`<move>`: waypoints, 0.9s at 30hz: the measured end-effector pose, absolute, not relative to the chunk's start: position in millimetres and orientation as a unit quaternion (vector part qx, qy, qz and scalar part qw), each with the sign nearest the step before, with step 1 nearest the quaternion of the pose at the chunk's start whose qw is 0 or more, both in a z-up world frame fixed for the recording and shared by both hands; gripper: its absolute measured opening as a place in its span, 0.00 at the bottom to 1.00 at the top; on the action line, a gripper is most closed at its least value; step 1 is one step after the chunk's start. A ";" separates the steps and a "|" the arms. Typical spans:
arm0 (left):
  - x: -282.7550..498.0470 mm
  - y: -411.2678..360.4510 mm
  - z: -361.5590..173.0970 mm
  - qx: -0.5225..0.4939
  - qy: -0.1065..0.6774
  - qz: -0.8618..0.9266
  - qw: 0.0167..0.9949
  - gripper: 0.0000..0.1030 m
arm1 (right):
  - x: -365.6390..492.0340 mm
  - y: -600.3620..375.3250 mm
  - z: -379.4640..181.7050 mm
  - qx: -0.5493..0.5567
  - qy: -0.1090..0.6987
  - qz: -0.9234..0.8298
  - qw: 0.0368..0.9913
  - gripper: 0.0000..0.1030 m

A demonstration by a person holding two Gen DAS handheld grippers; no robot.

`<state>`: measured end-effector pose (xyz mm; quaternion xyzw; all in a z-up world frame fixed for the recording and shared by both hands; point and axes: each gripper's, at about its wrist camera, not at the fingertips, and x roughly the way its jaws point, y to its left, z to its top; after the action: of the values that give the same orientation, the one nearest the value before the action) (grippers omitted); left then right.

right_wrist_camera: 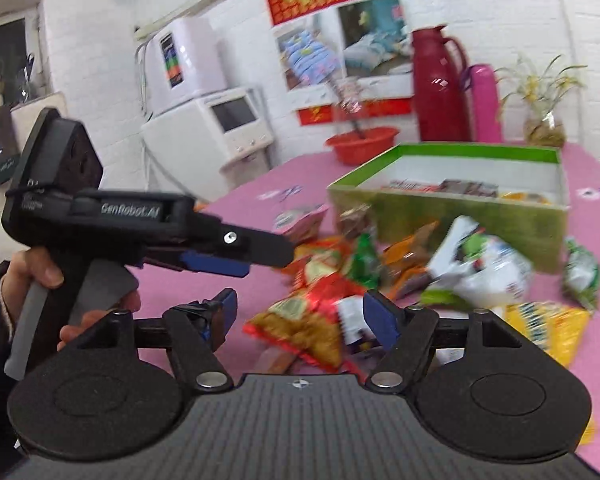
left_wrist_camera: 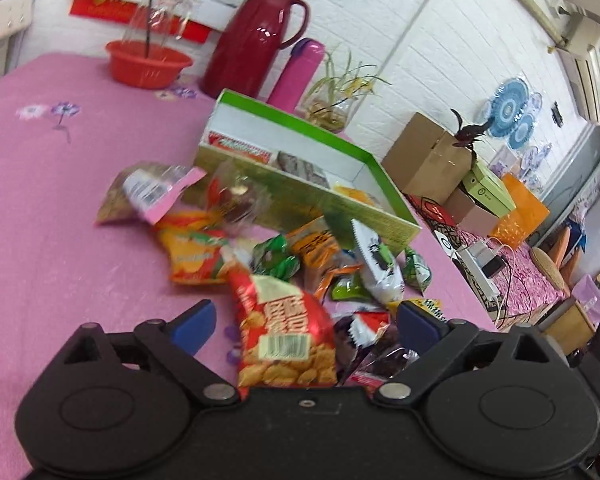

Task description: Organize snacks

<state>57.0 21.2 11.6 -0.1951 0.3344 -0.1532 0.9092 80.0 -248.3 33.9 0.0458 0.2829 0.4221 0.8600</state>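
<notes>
The left tool (left_wrist_camera: 304, 322) is released; its spread fingers flank a red peanut packet (left_wrist_camera: 286, 332) without contact. The packet's long axis runs toward the green box (left_wrist_camera: 312, 196), top edge nearest the box. The right tool (right_wrist_camera: 298, 316) is likewise released above the snack pile (right_wrist_camera: 400, 276), which lies on the pink worktop (left_wrist_camera: 52, 208) just before the box. Only the right wrist view shows the left tool's body and the holding hand (right_wrist_camera: 32, 276). Only the left wrist view shows cardboard cartons (left_wrist_camera: 428, 156) beyond the box.
</notes>
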 end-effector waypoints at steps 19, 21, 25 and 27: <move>91.4 24.0 -27.7 -0.210 0.393 -0.189 0.875 0.27 | 99.2 -205.4 3.3 -0.026 0.326 0.393 0.859 0.82; 89.2 23.3 -26.2 -0.206 0.391 -0.188 0.877 0.20 | 100.2 -205.8 3.3 -0.012 0.326 0.394 0.859 0.74; 78.8 23.5 -12.9 -0.202 0.378 -0.189 0.884 0.09 | 99.3 -215.2 11.1 0.016 0.327 0.400 0.856 0.58; 74.3 19.7 -0.6 -0.192 0.361 -0.194 0.892 0.09 | 94.3 -217.8 20.8 0.013 0.309 0.402 0.862 0.57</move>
<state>74.3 19.7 -0.6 -0.1916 0.3607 -0.1937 0.8920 94.3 -217.8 20.8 0.0127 0.3085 0.4023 0.8619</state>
